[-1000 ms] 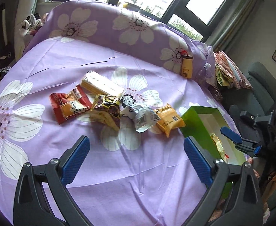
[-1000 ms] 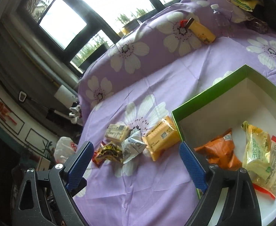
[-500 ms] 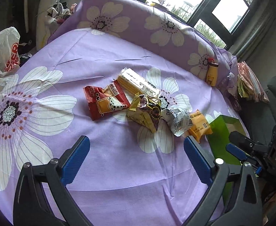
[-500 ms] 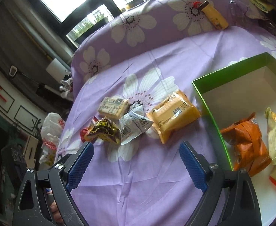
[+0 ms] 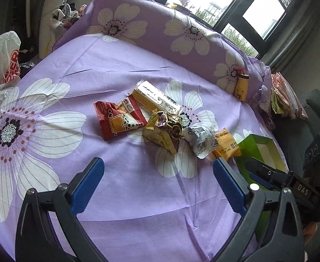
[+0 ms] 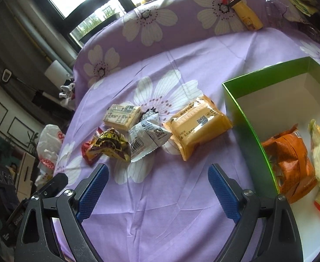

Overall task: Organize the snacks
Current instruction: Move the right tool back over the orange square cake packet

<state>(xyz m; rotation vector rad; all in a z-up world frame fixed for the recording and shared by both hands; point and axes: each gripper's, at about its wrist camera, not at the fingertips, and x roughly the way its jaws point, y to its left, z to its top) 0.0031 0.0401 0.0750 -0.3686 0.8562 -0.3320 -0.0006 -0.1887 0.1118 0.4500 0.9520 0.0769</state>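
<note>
Above the purple sheet, both tools hover wide-jawed.

Daylight pours through the dark-framed windows behind the bed, blown out to near white in both views. The purple flowered bedsheet is evenly and softly lit, with faint shadows under the wrappers. Room corners sink into gloom. Fisheye distortion bends the edges, ringed by black vignetting; the centre stays sharp.
</note>
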